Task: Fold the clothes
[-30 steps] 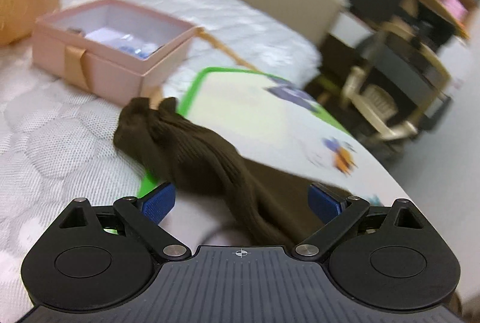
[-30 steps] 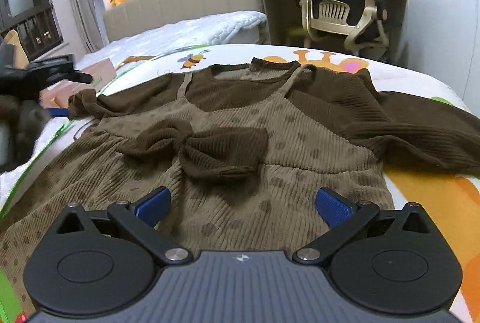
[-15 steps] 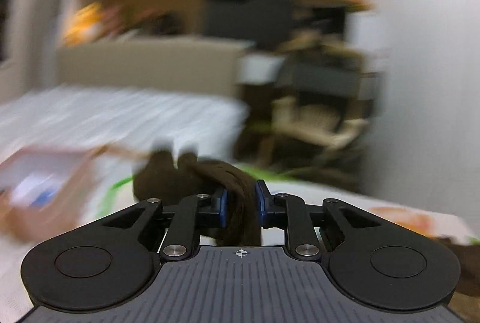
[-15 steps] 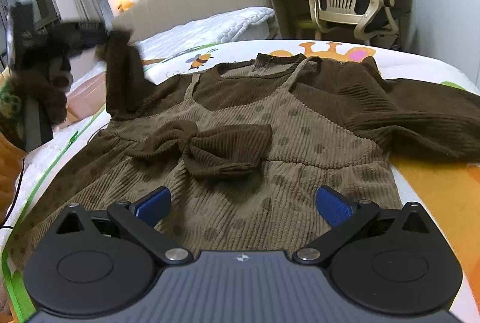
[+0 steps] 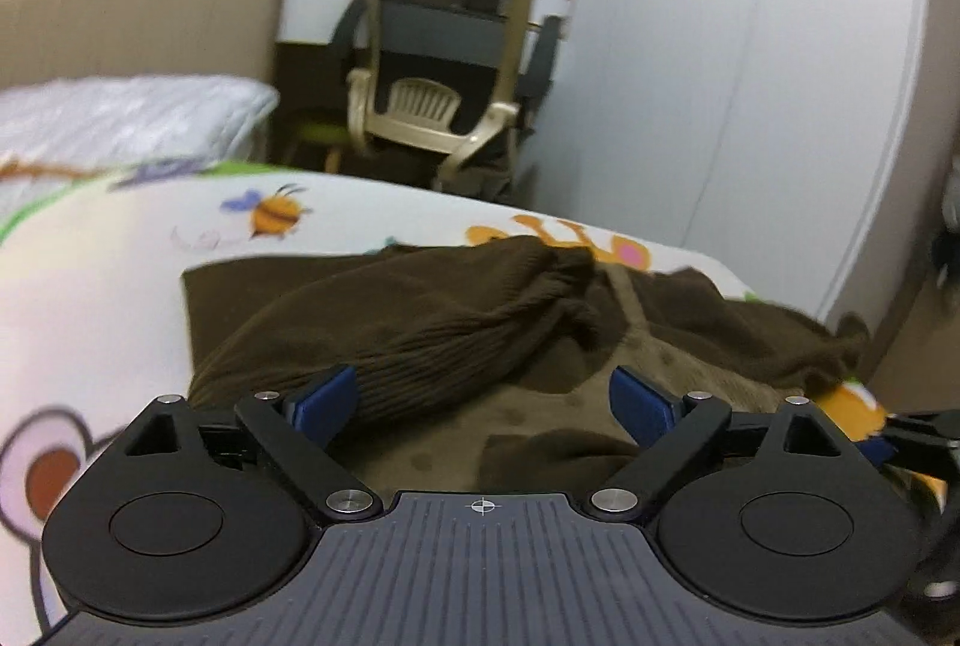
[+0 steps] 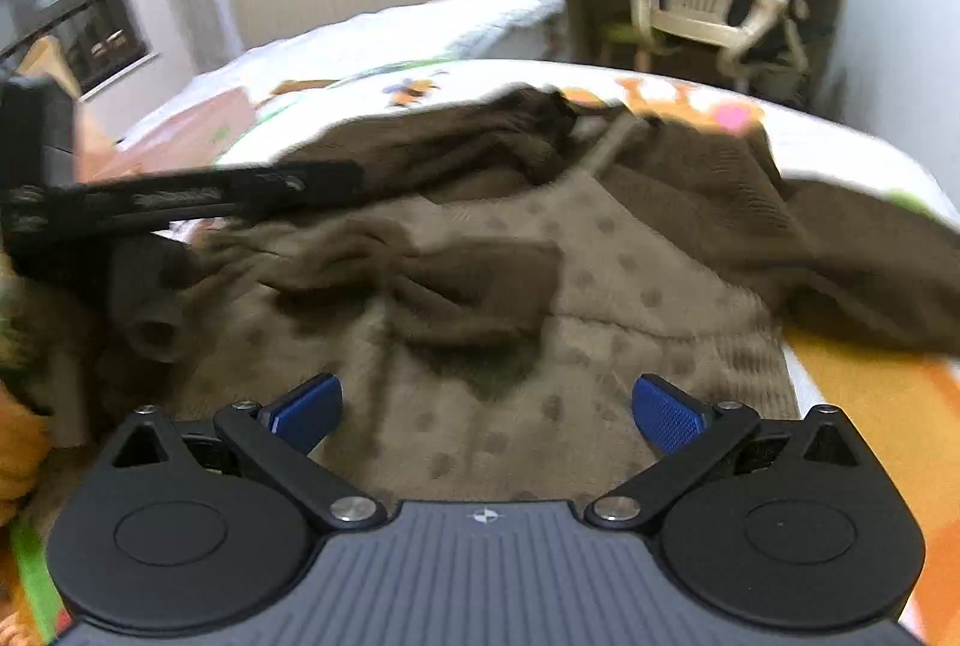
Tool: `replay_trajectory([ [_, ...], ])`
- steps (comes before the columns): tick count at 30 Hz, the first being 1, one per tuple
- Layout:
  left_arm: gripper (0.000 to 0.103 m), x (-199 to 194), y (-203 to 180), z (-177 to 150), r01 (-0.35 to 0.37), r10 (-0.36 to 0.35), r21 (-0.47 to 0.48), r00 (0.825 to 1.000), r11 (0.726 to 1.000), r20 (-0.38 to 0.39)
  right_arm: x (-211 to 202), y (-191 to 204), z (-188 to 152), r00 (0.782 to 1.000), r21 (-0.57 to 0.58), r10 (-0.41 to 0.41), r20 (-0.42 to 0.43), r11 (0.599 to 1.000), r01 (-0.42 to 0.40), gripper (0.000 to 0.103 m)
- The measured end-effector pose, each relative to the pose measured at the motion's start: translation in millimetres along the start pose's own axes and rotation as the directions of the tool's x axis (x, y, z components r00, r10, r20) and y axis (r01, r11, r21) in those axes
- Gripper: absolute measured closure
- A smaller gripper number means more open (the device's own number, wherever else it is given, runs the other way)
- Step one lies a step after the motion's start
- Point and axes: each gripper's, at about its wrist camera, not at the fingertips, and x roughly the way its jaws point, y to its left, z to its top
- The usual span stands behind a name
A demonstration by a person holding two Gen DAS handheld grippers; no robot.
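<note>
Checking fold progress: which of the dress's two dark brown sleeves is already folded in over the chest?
The left sleeve, lying across the dotted tan bodice toward the neckline, just ahead of the open left hand-held gripper. The right sleeve lies spread outward on the mat.

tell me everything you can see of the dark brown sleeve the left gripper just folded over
The dark brown sleeve is ribbed knit with a gathered cuff. It lies folded inward across the chest of the tan dotted dress, cuff near the neckline. The left gripper, whose jaws have just been opening, stands wide, one pad beside the sleeve, not gripping it.
</note>
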Motion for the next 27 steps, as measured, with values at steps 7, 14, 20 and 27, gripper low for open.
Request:
replay_trajectory([
  [7,0.004,-15,19,-2,-0.011,0.019,-0.066,0.992,0.998,0.123,32,-2,83,0.986,-0.025,-0.148,0.077,0.988,0.150,0.010],
  [14,0.003,-16,27,0,-0.012,0.026,-0.116,0.992,0.993,0.123,150,-37,112,0.992,0.155,-0.124,-0.029,0.980,0.127,0.042],
  [20,0.003,-33,27,23,0.032,-0.014,-0.145,0.993,0.989,0.119,122,-16,127,0.995,0.102,-0.086,0.054,0.991,0.080,0.090],
  [27,0.000,-37,7,47,0.102,-0.088,-0.090,0.985,0.991,0.146,78,-32,107,0.987,0.064,-0.150,0.058,0.987,0.146,0.090],
])
